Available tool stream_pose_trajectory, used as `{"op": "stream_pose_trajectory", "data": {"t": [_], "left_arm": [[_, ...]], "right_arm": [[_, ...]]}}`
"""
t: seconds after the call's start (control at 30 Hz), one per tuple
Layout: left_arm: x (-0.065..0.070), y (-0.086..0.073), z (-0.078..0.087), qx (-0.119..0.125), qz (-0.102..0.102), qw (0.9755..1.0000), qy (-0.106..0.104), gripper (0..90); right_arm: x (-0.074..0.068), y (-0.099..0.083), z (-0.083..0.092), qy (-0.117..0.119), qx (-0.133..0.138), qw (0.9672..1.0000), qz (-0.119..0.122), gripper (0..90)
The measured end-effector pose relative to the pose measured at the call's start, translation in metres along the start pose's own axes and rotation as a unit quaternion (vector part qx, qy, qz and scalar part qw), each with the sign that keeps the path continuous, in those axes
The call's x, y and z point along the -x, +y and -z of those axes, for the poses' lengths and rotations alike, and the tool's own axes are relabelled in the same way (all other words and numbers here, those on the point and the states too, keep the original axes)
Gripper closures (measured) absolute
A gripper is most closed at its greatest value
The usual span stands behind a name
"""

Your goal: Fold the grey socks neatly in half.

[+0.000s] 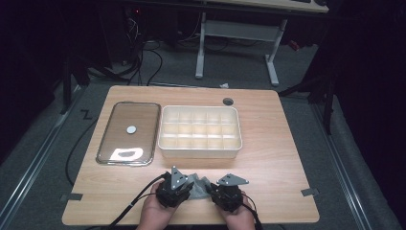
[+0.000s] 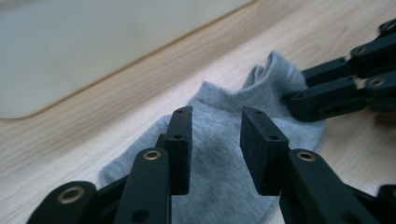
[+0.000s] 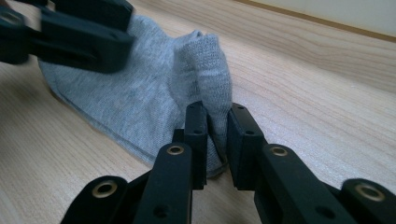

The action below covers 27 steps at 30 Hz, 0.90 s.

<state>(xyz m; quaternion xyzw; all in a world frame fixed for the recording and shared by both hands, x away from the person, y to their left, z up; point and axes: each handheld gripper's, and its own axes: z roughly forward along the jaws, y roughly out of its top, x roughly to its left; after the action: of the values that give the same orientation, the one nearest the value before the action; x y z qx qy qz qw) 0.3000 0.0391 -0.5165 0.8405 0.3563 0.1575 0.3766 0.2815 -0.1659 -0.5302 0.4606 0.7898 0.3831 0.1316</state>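
Grey sock [image 2: 219, 154]: soft, limp, light (likely to sag). Right tongs [image 3: 217, 140] pinching cuff fold; left tongs [image 2: 215, 140] open above the toe end, best grabbed there.

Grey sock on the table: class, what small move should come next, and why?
Probably close the left gripper on the grey sock. Its jaws stand apart over the flat fabric, while the right gripper already pinches a raised fold at the other end. With both ends held, the sock could be lifted toward the divided white box.
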Motion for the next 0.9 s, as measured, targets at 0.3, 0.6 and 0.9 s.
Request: {"op": "stream_pose_trajectory", "data": {"t": [0.3, 0.6, 0.9], "left_arm": [[0.010, -0.003, -0.011, -0.009, -0.012, 0.9997, 0.019, 66.1], [0.032, 0.008, -0.025, -0.003, -0.045, 0.9977, 0.050, 66.0], [0.032, 0.011, -0.019, 0.006, -0.038, 0.9987, 0.033, 61.9]], "right_arm": [[0.003, 0.002, 0.010, 0.003, 0.020, 0.9998, -0.001, 82.1], [0.007, 0.008, 0.029, 0.043, 0.074, 0.9961, -0.022, 82.6], [0.007, 0.009, 0.034, 0.041, 0.085, 0.9953, -0.024, 82.8]]}}
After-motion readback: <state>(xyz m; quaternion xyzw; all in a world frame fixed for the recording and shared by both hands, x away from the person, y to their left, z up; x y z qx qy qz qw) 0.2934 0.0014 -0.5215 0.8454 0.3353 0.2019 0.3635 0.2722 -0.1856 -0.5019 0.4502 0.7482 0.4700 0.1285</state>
